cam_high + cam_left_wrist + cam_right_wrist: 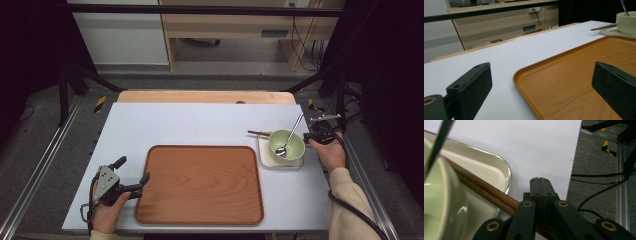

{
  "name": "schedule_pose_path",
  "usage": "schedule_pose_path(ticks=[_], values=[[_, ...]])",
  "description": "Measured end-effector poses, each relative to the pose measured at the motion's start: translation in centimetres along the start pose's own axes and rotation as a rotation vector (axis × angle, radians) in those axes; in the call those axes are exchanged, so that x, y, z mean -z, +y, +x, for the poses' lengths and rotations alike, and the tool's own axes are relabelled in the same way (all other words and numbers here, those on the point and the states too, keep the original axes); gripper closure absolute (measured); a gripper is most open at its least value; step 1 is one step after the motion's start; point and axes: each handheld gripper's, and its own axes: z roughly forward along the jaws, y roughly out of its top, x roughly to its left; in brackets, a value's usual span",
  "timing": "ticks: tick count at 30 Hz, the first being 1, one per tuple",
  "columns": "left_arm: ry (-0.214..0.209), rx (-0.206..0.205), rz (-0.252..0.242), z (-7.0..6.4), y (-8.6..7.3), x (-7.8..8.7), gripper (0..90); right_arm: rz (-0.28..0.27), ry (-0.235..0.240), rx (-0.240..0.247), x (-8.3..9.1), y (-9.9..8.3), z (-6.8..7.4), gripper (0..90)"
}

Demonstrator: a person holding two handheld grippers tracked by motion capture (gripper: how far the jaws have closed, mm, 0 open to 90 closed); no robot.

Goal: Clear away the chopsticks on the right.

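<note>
Right gripper (540, 182), jaws pressed together, appears to pinch the chopsticks (484, 192) lying across the small plate (496, 170) beside the green bowl (286, 144); left gripper (132, 176) waits spread wide over the wooden tray (200, 200) edge, likely steadying it.

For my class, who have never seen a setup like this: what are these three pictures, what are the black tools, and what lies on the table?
A person holds a hand-operated two-jaw gripper in each hand. The high view looks down on the white table. The other two pictures come from cameras riding on each gripper.

The left gripper is open, one jaw over the corner of the empty brown wooden tray. The right gripper, jaws pressed shut, sits over the near end of the brown wooden chopsticks; whether it grips them is unclear. They lie across a small cream square dish, which also carries a pale green bowl with a metal spoon inside.
</note>
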Motion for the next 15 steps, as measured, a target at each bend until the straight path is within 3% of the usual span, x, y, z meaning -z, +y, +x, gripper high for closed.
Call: schedule_pose_path(ticks=[7,15], values=[[-0.005,-0.005,0.008,0.0,-0.1,-0.2,2.6,0.019,0.027,0.030,0.3,-0.7,0.1,90.0],[-0.005,-0.010,0.006,-0.1,0.0,-0.1,2.6,0.028,0.044,0.024,0.7,-1.2,0.2,90.0]])
